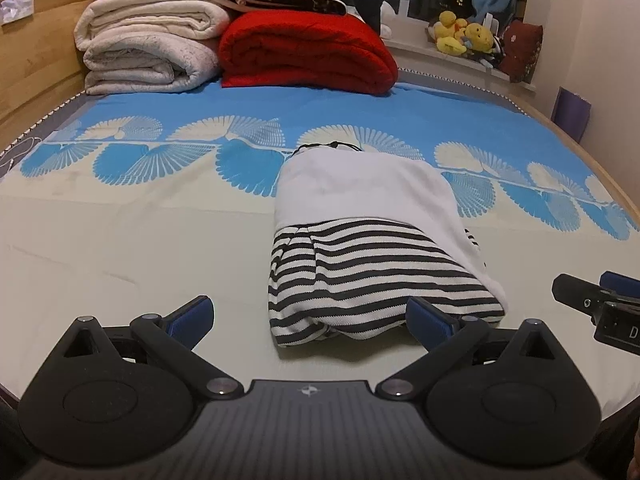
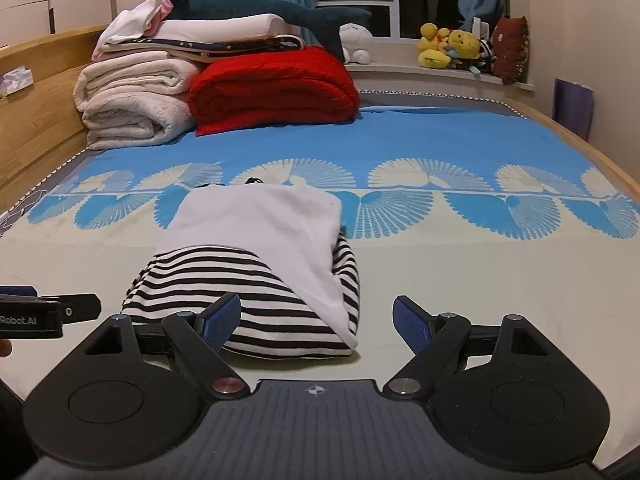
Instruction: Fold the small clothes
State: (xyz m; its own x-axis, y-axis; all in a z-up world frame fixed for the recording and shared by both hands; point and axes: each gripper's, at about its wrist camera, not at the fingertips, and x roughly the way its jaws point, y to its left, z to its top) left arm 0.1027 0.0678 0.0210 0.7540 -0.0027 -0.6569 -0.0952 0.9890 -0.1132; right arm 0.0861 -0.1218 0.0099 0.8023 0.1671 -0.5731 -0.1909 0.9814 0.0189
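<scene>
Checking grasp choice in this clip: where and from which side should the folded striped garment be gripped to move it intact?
Probably the striped garment at its rounded near fold, approached low from the front. That thick bundled edge faces both open grippers: left gripper, right gripper. The white layer on top lies loose.

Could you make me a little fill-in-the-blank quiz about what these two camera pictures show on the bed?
1. The folded black-and-white striped garment has a plain ____ cloth lying over its far part.
2. Both the left gripper and the right gripper have their jaws ____, holding nothing.
3. Beside the stack of cream blankets lies a folded blanket coloured ____.
4. The yellow plush toys sit on the ____ below the dark window.

Missing words: white; open; red; windowsill
</scene>
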